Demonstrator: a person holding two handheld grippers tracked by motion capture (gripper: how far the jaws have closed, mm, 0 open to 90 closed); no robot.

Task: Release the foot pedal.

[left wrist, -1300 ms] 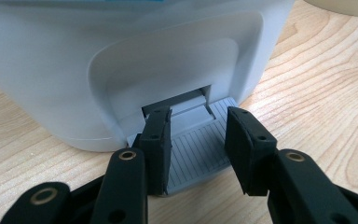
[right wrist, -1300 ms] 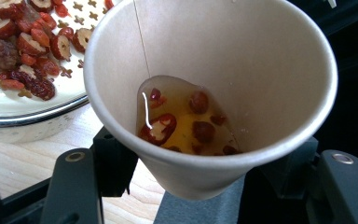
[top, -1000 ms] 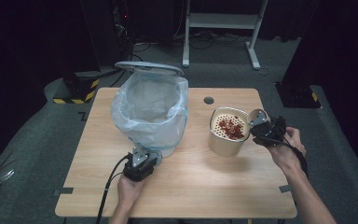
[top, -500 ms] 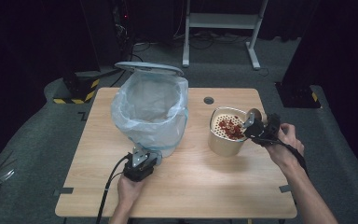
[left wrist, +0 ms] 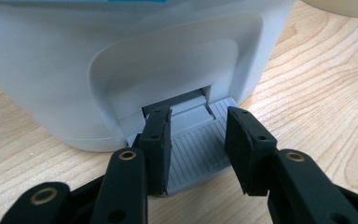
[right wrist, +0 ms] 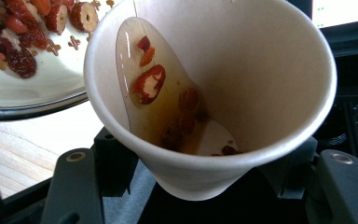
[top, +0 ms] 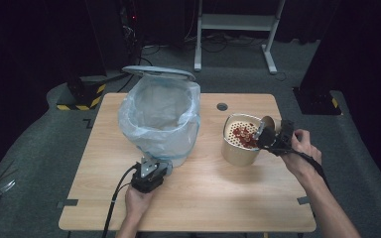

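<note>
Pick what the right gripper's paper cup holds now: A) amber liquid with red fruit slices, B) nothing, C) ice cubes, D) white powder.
A: in the right gripper view the tilted paper cup in the right gripper has amber liquid with red fruit slices running toward its rim.

One bin point(top: 161, 116), one strainer pot point(top: 239, 144), one paper cup point(right wrist: 214, 93).

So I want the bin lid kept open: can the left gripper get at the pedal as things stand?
Probably yes. The left gripper sits right at the grey ribbed pedal at the foot of the pedal bin, jaws open either side over it, with nothing between them.
</note>
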